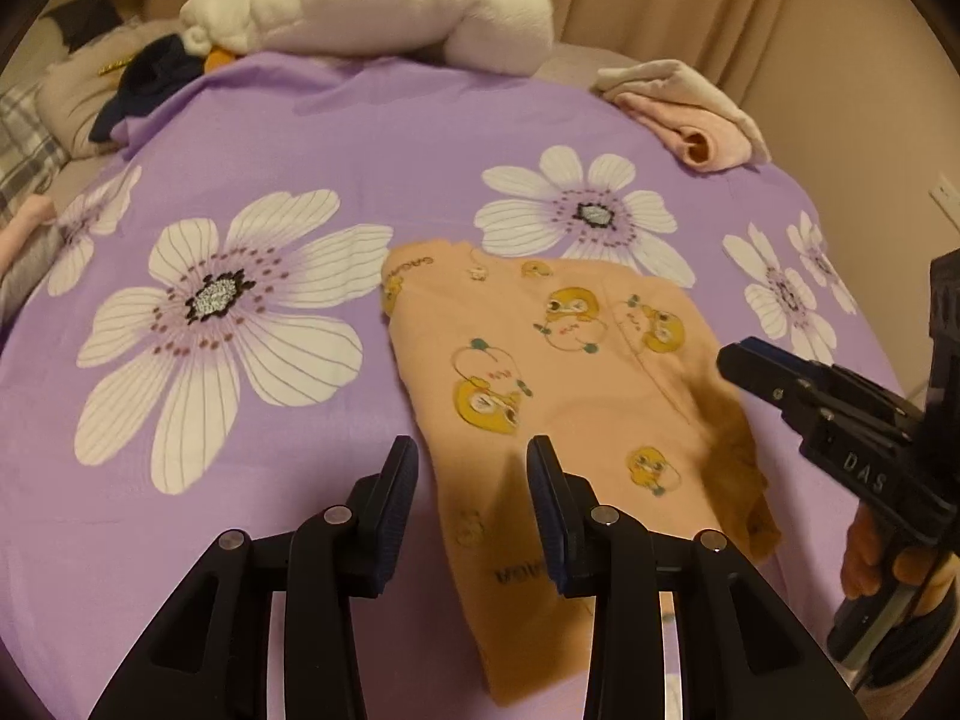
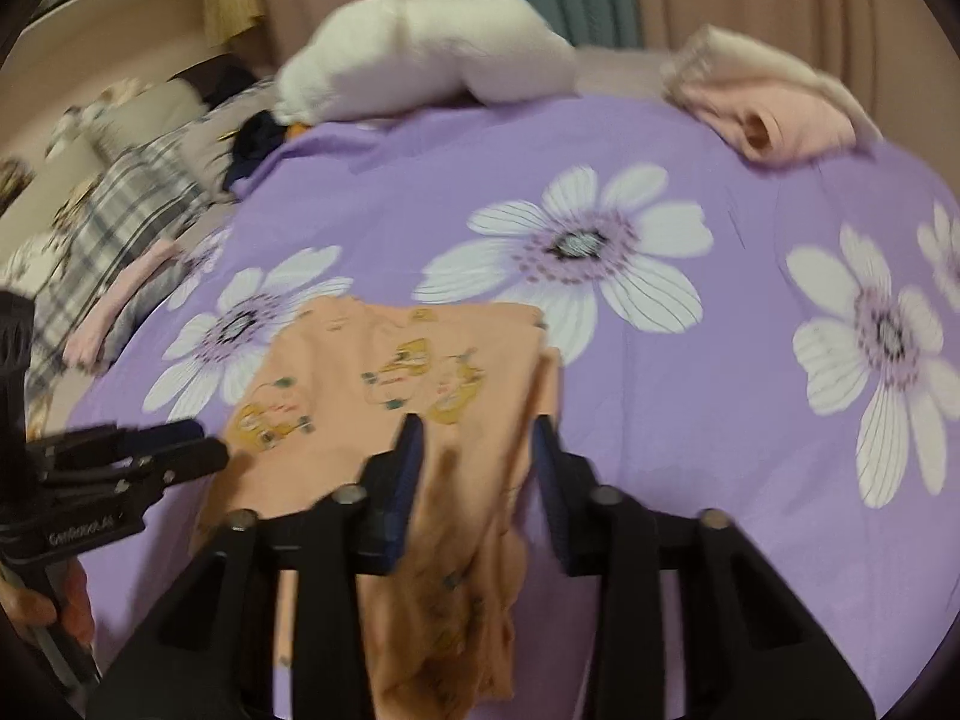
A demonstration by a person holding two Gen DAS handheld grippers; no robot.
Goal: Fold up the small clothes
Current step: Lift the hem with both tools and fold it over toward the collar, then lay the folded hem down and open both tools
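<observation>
My left gripper (image 1: 471, 504) has its jaws parted over the near-left edge of the peach garment (image 1: 558, 372), pinching nothing; only this view shows the garment's printed near hem, while the right wrist view alone shows a plaid blanket (image 2: 120, 222) far left. My right gripper (image 2: 477, 480) straddles a bunched fold on the garment's right edge, jaws apart, though blur hides whether the pads touch cloth. The garment lies mid-bedsheet (image 1: 300, 450), long axis running near to far; folded pink-and-cream clothes (image 1: 690, 114) sit far right.
</observation>
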